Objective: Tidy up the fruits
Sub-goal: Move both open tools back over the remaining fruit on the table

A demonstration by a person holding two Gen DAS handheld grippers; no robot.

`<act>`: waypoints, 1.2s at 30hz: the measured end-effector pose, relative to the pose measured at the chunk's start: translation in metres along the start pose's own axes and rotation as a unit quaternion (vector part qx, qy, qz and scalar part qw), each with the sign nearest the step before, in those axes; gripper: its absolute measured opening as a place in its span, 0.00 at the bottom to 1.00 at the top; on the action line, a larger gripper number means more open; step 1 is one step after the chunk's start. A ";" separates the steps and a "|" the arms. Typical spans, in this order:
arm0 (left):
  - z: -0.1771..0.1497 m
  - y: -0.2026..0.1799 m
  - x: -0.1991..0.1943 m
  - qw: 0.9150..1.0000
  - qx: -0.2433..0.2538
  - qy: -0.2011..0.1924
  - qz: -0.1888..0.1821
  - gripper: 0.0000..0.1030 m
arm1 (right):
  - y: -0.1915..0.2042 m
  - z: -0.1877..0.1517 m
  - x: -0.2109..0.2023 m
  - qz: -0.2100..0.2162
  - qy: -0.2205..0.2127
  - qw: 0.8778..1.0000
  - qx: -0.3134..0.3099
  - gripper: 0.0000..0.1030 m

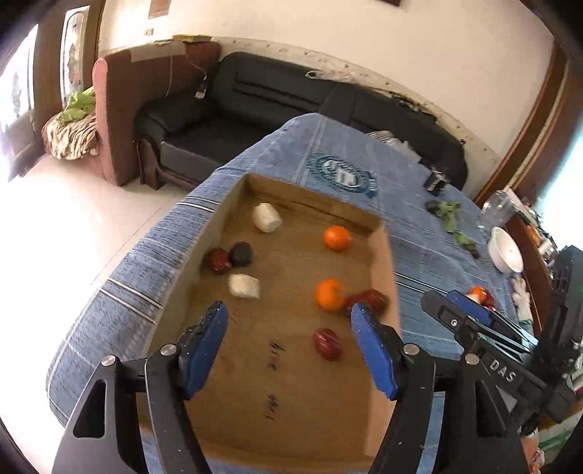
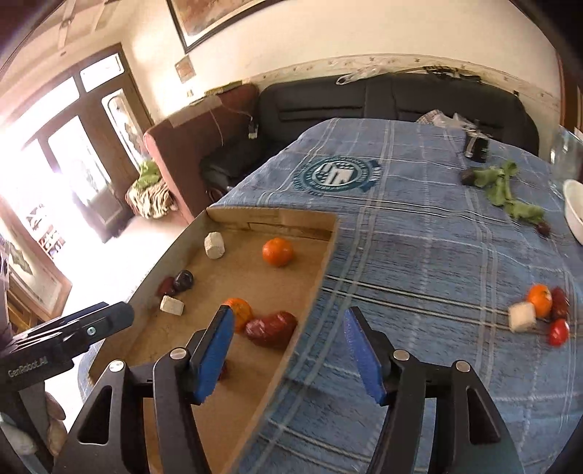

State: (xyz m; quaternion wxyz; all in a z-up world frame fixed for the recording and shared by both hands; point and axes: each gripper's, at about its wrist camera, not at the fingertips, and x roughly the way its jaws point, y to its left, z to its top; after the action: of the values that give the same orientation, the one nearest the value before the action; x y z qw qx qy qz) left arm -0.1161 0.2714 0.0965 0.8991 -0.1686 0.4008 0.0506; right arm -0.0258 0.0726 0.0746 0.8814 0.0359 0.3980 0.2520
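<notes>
Left claw hangs over the cardboard tray, wide open, nothing btwn pads. Sorted fruit already ahead of it: oranges, red & dark ones. Right claw also open, empty, straddling tray's right wall. Loose pile sits on counter, well right of it, probably the next pickup.

A home living room: black sofa, framed picture, cloth-covered table.
</notes>
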 end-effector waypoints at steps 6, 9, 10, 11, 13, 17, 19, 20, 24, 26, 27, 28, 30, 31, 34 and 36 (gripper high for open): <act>-0.029 -0.055 -0.026 0.998 0.045 -0.043 0.011 0.73 | -0.033 -0.022 -0.038 -0.035 -0.020 0.999 0.004 0.68; -0.048 -0.082 -0.037 0.995 0.067 -0.065 0.019 0.78 | -0.051 -0.035 -0.057 -0.062 -0.026 0.998 0.002 0.69; -0.052 -0.088 -0.039 0.995 0.073 -0.069 0.020 0.78 | -0.059 -0.038 -0.063 -0.070 -0.029 0.997 0.003 0.69; -0.056 -0.094 -0.040 0.994 0.078 -0.072 0.019 0.79 | -0.064 -0.041 -0.067 -0.075 -0.030 0.997 0.006 0.69; -0.064 -0.106 -0.042 0.993 0.089 -0.076 0.018 0.79 | -0.080 -0.047 -0.079 -0.085 -0.035 0.996 0.014 0.70; -0.074 -0.121 -0.043 0.989 0.114 -0.085 0.035 0.79 | -0.104 -0.058 -0.096 -0.096 -0.043 0.994 0.034 0.72; -0.077 -0.126 -0.043 0.988 0.121 -0.087 0.038 0.79 | -0.113 -0.063 -0.103 -0.100 -0.046 0.993 0.042 0.72; -0.079 -0.128 -0.043 0.988 0.123 -0.087 0.038 0.79 | -0.118 -0.065 -0.105 -0.101 -0.046 0.993 0.046 0.72; -0.083 -0.136 -0.043 0.986 0.134 -0.089 0.042 0.79 | -0.131 -0.072 -0.108 -0.104 -0.045 0.992 0.057 0.72; -0.084 -0.138 -0.044 0.985 0.139 -0.090 0.046 0.79 | -0.135 -0.073 -0.109 -0.103 -0.044 0.992 0.061 0.72; -0.085 -0.140 -0.043 0.985 0.142 -0.091 0.048 0.79 | -0.136 -0.073 -0.110 -0.104 -0.044 0.992 0.062 0.72; -0.085 -0.141 -0.043 0.984 0.142 -0.091 0.049 0.79 | -0.138 -0.074 -0.110 -0.104 -0.044 0.992 0.063 0.72; -0.086 -0.142 -0.042 0.984 0.144 -0.089 0.049 0.79 | -0.140 -0.075 -0.110 -0.105 -0.044 0.991 0.065 0.72; -0.086 -0.143 -0.041 0.984 0.145 -0.088 0.049 0.79 | -0.142 -0.075 -0.110 -0.105 -0.044 0.991 0.066 0.72; -0.086 -0.144 -0.039 0.985 0.145 -0.085 0.047 0.79 | -0.146 -0.076 -0.109 -0.105 -0.042 0.991 0.069 0.72; -0.085 -0.144 -0.037 0.985 0.143 -0.081 0.043 0.79 | -0.150 -0.076 -0.109 -0.107 -0.041 0.991 0.071 0.72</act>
State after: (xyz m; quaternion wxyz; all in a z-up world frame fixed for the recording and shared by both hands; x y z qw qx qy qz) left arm -0.1681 0.1084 0.1084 0.9404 -0.0158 0.3366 0.0452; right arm -0.0793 -0.1201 0.0578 0.9141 0.0660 0.3800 0.1254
